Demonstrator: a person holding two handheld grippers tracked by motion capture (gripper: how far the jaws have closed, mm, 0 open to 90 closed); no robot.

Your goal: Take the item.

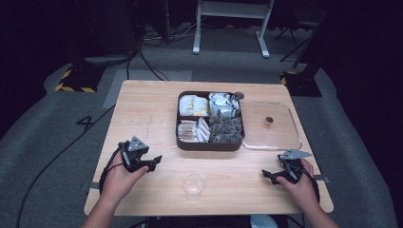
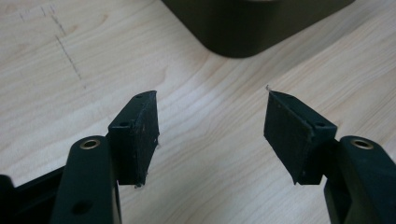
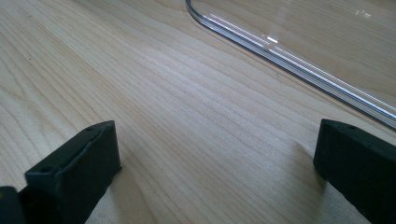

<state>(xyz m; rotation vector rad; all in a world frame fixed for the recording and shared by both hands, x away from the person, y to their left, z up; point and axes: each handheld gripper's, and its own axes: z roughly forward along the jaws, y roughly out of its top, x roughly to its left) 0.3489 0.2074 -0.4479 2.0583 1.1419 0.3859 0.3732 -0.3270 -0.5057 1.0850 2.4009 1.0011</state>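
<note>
A dark four-compartment box of wrapped snacks stands at the table's middle. Its corner shows ahead in the left gripper view. A clear lid with a small brown knob lies flat to the box's right, and its rim crosses the right gripper view. An upright clear plastic cup stands near the front edge. My left gripper hovers left of the cup, jaws apart over bare wood. My right gripper rests low at the front right, open wide with nothing between its jaws.
The wooden table has bare room on its left half and along the front either side of the cup. Beyond the table are grey carpet, cables, yellow-black floor markings and a white stand.
</note>
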